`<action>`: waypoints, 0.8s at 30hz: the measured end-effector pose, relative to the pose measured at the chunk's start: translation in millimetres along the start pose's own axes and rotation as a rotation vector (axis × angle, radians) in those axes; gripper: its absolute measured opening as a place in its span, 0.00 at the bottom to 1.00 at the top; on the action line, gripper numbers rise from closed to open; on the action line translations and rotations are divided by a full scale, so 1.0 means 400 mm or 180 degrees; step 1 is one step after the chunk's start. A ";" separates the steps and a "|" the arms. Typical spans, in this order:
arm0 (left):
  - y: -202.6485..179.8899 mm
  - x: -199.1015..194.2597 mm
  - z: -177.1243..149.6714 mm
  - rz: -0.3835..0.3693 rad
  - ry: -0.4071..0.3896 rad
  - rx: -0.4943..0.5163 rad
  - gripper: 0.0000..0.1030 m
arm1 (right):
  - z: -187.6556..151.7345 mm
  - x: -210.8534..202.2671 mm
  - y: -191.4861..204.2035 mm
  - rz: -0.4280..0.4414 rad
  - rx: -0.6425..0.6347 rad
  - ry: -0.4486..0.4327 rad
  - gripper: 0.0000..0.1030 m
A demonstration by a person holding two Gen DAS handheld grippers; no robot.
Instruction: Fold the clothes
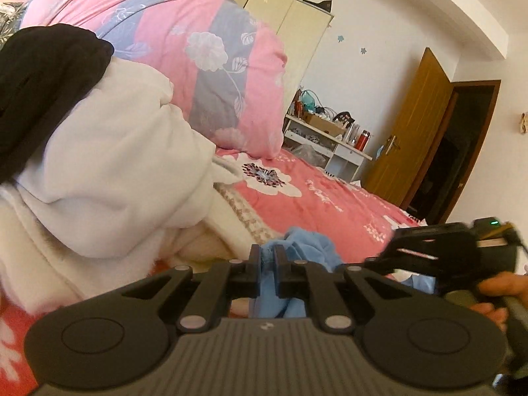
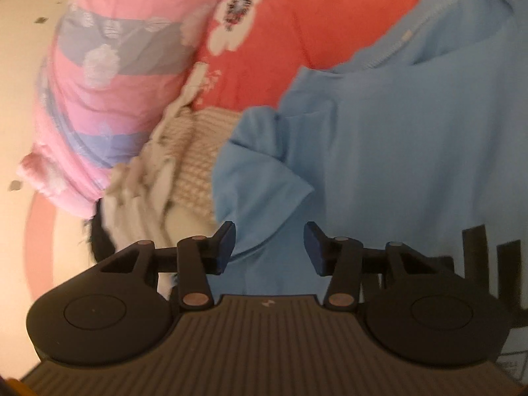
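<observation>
Left wrist view: left gripper [image 1: 267,264] fingers are clamped on a bunched edge of the blue shirt [image 1: 307,247], presumably anchoring it for the fold. Right gripper [image 2: 269,247] fingers stand apart, nothing pressed between them, over the blue shirt spread on the red bedsheet [image 2: 297,26]. White garments [image 1: 109,165] and a pink quilt [image 1: 204,52] lie farther left.

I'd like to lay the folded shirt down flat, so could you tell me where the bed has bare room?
Bare bedspread lies between the rolled pink quilt and the bed's far edge toward the door. The left is crowded with the white fleece garment and a black one.
</observation>
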State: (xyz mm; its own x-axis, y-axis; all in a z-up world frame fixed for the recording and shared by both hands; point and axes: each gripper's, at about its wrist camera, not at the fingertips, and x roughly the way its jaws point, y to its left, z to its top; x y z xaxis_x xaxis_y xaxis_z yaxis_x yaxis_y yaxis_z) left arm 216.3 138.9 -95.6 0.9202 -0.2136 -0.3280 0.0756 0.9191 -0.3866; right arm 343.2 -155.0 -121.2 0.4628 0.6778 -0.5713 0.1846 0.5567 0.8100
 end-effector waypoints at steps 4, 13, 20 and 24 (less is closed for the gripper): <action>0.009 -0.017 0.000 0.0031 -0.0067 -0.0062 0.08 | 0.009 0.048 0.003 0.0086 0.0095 -0.0086 0.16; 0.036 -0.031 0.000 0.0190 -0.0107 -0.0343 0.08 | -0.002 0.015 0.195 0.0112 -0.1128 -0.0891 0.01; 0.069 -0.060 0.009 0.0419 -0.0222 -0.0635 0.08 | 0.010 0.117 0.356 0.0246 -0.1878 -0.0833 0.00; 0.101 -0.075 0.025 0.0560 -0.0321 -0.0843 0.08 | -0.008 0.185 0.405 0.0247 -0.2144 -0.0744 0.00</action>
State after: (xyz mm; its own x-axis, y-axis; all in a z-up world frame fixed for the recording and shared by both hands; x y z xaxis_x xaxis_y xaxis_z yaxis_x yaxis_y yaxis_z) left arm 195.6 185.6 -92.8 0.9447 -0.0132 -0.3277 -0.1782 0.8182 -0.5466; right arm 404.6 -13.2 -32.7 0.6403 0.6488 -0.4111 -0.3969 0.7377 0.5462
